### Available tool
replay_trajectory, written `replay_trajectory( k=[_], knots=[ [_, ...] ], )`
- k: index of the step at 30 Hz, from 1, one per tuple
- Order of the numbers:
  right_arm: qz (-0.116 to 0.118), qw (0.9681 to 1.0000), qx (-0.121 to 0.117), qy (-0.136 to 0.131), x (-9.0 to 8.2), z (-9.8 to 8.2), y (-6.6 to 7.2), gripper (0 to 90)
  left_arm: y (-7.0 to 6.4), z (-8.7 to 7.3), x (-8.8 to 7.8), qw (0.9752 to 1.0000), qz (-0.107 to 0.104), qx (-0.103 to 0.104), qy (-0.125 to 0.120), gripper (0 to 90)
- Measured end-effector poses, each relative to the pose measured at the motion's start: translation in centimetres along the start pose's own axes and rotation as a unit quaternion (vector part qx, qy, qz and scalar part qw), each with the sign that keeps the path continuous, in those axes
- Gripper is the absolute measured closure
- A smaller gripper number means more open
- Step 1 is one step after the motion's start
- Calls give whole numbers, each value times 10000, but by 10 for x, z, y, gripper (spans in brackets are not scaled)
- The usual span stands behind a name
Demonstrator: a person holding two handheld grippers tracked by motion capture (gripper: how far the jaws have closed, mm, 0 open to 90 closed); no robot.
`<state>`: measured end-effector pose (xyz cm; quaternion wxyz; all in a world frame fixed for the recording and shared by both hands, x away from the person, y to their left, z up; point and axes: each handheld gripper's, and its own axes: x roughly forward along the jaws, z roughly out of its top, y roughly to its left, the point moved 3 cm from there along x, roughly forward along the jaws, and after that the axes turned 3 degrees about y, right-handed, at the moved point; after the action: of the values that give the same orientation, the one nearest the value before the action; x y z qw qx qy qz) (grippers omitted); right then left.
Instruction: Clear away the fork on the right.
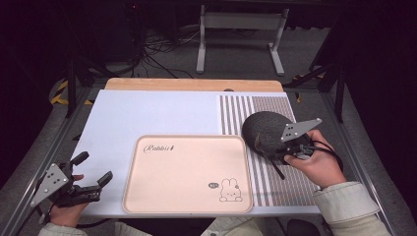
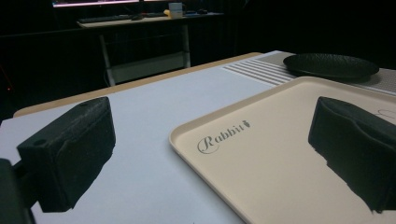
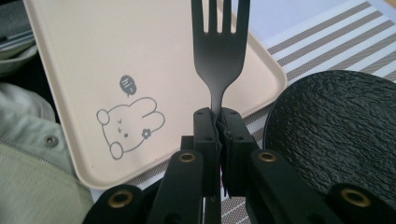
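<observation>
The left gripper (image 2: 205,154) looks low across the table, its two black jaws standing wide apart with nothing between them. The landmark is the cream tray (image 2: 280,158), printed with the word "Rabbit" in script near its closest corner. One jaw hangs over the white mat (image 2: 140,116) just beside the tray's rim; the other hangs over the tray's bare surface. Beyond the tray's far edge a black textured plate (image 2: 330,65) lies on a grey-striped placemat (image 2: 254,70). Farther behind stands a dark desk (image 2: 140,21).

Wooden table (image 1: 147,84) carries white mat (image 1: 147,115) with striped section; on it beige tray (image 1: 187,172), black plate (image 1: 265,130) beside it.
</observation>
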<state>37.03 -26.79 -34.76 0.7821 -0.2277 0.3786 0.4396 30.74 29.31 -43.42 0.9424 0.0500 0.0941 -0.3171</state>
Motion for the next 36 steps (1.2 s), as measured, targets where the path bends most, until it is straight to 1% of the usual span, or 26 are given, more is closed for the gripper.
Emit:
replay_trajectory(
  k=[2,3,6,8,10,12,13,14,15,16,18,20,22,25,28,30,32,36],
  knots=[
    [-66,9999,86,-5,1,1,1,867,0,0,0,10000,4,-1,1,14],
    [-129,9997,197,-12,1,2,1,867,0,0,0,10000,3,0,1,15],
    [-303,9989,352,13,1,4,2,868,0,0,0,10000,5,1,2,14],
    [-351,9984,442,-12,1,6,2,867,0,0,0,10000,6,1,0,14],
    [-409,9974,590,-52,1,9,3,867,0,0,0,10000,2,9,-9,15],
    [-415,9971,637,-62,1,10,3,867,0,0,0,10000,4,-7,-25,14],
    [-468,9956,817,-42,1,11,4,867,0,0,0,10000,-2,-9,-20,14],
    [-508,9947,889,-37,2,12,5,867,0,0,0,10000,-4,-1,-21,14],
    [-547,9933,1012,-56,2,14,6,867,0,0,0,10000,-4,-1,-21,15],
    [-547,9933,1012,-56,2,14,6,867,0,0,0,10000,7,2,-42,15],
    [-660,9906,1198,-58,2,17,8,867,-1,1,0,10000,16,28,-36,14],
    [-703,9885,1335,-57,2,19,10,867,-1,1,0,10000,19,27,-39,14],
    [-712,9876,1399,-37,3,21,11,867,0,1,0,10000,8,12,-21,14],
    [-722,9877,1384,-23,5,23,13,867,0,1,0,10000,10,7,-35,15],
    [-779,9863,1457,10,9,27,17,867,-1,1,0,10000,5,14,-24,14],
    [-754,9863,1466,12,12,29,19,867,-1,1,0,10000,2,10,-23,14],
    [-785,9856,1494,31,15,32,21,867,0,1,0,10000,-1,7,-33,14],
    [-729,9862,1483,66,22,38,25,867,0,1,0,10000,-4,10,-23,14]
  ],
)
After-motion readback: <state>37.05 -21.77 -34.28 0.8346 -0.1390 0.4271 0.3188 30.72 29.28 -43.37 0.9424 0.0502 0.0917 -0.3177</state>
